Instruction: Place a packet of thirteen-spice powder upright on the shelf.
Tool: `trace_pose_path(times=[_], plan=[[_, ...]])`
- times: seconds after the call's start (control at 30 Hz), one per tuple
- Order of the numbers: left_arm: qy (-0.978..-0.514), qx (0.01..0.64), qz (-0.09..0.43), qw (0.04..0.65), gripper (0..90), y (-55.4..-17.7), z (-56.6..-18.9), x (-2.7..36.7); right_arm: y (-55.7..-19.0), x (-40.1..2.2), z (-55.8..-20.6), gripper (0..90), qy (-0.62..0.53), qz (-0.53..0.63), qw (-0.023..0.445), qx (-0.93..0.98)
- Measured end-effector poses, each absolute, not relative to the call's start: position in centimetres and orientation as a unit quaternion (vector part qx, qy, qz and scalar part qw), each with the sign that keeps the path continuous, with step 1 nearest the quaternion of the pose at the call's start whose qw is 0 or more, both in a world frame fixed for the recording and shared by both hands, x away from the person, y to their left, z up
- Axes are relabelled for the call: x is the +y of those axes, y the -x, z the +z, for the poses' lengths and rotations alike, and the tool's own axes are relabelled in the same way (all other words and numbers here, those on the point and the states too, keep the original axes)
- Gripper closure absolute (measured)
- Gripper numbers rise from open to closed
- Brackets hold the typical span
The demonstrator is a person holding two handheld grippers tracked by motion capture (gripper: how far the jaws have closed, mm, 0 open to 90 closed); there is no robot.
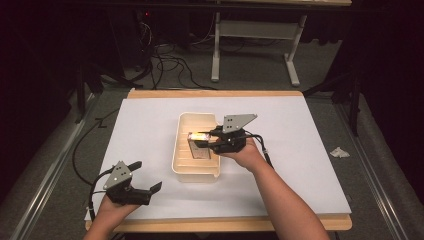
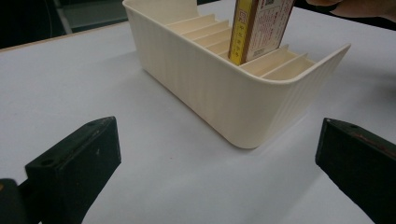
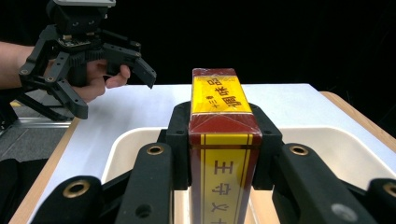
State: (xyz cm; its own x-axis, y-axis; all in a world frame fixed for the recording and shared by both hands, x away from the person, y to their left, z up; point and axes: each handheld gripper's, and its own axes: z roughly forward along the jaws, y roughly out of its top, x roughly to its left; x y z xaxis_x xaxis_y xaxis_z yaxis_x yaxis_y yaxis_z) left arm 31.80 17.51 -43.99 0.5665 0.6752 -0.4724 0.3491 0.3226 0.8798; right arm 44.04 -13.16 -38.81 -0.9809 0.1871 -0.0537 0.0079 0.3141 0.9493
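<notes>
1. Black jaws of the right tongs (image 3: 223, 154) are seen clamped on both sides of a red-and-yellow box (image 3: 223, 140), held upright over the cream slotted tray (image 2: 243, 93).
2. Chinese characters are printed in red on the box's yellow top panel and down its yellow stripe; a brand cannot be made out.
3. Left tongs (image 1: 142, 177) are held open above the white desk (image 1: 300, 150), near the tray's corner, gripping nothing.

White surface (image 1: 150, 130) lit brightly from above, surroundings left in darkness, soft shadows cast, near tool jaws slightly blurred
</notes>
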Motion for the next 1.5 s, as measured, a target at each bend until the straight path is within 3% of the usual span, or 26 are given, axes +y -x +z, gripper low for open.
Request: trace_pose_path(times=[1.5], plan=[[-0.571, 0.450, 0.123, 0.676, 0.7, -31.8, -44.0, 17.5, -44.0, -12.9, -42.6, 64.7, -0.097, 0.551, 0.055, 0.827]])
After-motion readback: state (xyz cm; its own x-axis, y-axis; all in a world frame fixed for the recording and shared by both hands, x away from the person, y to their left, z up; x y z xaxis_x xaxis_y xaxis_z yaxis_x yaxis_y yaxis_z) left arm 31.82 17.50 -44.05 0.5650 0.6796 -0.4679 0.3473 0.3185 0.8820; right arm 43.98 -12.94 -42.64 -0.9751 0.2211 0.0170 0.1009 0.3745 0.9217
